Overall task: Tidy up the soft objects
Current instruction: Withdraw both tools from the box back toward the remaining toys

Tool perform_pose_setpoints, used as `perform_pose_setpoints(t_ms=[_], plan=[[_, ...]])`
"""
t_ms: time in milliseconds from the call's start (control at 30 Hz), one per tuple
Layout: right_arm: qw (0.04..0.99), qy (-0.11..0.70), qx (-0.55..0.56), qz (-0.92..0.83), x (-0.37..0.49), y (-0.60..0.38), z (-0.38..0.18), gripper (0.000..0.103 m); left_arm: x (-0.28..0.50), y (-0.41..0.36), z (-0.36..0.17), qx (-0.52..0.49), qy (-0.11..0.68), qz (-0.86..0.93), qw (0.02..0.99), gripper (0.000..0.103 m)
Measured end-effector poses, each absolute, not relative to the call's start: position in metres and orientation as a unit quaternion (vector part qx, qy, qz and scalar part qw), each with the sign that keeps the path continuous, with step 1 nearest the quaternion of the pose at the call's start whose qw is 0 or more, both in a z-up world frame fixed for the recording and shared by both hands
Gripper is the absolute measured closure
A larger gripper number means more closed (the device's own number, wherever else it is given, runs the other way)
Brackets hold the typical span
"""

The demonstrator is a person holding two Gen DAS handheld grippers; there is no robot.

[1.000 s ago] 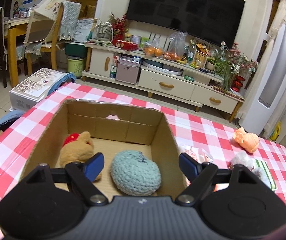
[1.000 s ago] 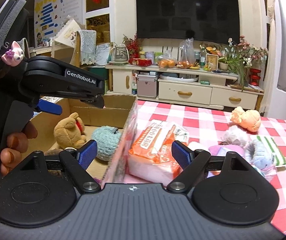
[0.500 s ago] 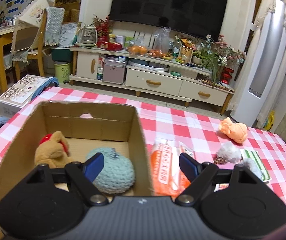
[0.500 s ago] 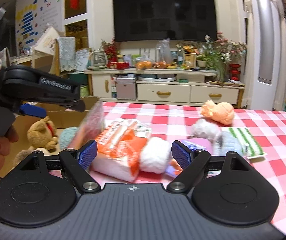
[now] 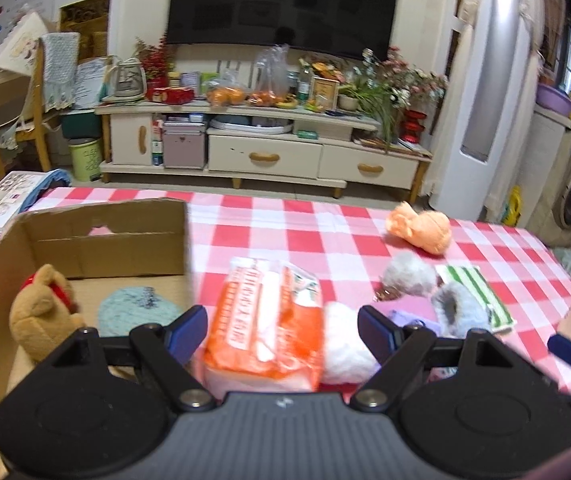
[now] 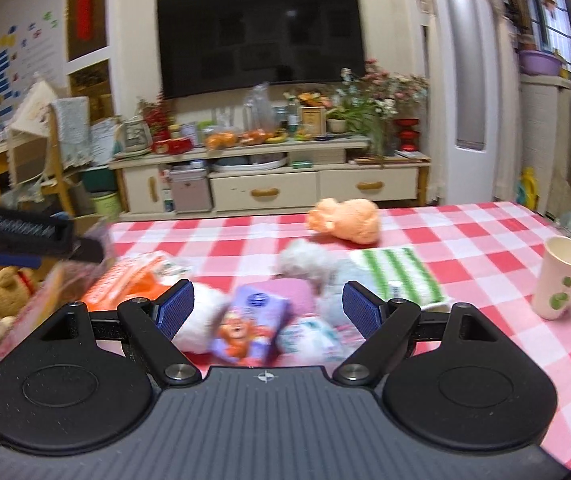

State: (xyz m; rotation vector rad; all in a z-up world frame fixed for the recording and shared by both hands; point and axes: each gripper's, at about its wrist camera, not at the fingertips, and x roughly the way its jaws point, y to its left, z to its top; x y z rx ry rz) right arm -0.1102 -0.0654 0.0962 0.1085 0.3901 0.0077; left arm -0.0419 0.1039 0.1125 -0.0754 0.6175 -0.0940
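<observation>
A cardboard box [image 5: 85, 222] stands on the left of the checked table and holds a brown teddy bear [image 5: 39, 308] and a teal knitted ball [image 5: 137, 312]. My left gripper [image 5: 283, 334] is open and empty, its fingers either side of an orange tissue pack [image 5: 265, 320] beside the box. My right gripper [image 6: 267, 312] is open and empty over a purple packet [image 6: 253, 320] and a white fluffy toy [image 6: 305, 260]. An orange plush [image 6: 345, 220] lies farther back. A green striped cloth [image 6: 397, 274] lies to the right.
A paper cup [image 6: 557, 278] stands at the right of the red-and-white checked table [image 6: 465, 240]. A grey fluffy toy [image 5: 407, 278] and a blue-grey one [image 5: 459, 312] lie near the cloth. A TV cabinet [image 5: 265, 152] stands beyond the table.
Both grippers have swung to the right, away from the box and toward the pile of soft things on the table. Both stayed open and empty.
</observation>
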Motion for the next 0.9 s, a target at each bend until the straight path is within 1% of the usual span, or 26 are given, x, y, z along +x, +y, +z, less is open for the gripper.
perform_pose_setpoints(t_ms=[300, 533, 633, 900], plan=[[0.975, 0.194, 0.085, -0.062, -0.097, -0.125, 0.084, 0.001, -0.048, 0.065, 0.102, -0.010, 0.312, -0.091, 0.946, 0.021], [0.957, 0.223, 0.168, -0.082, -0.073, -0.187, 0.060, 0.001, -0.055, 0.021, 0.088, 0.018, 0.320, -0.152, 0.935, 0.021], [0.948, 0.237, 0.193, -0.086, -0.064, -0.200, 0.050, 0.001, -0.056, 0.008, 0.080, 0.028, 0.327, -0.173, 0.929, 0.021], [0.946, 0.244, 0.199, -0.075, -0.041, -0.220, 0.042, 0.001, -0.049, -0.021, 0.061, 0.031, 0.352, -0.191, 0.916, 0.023]])
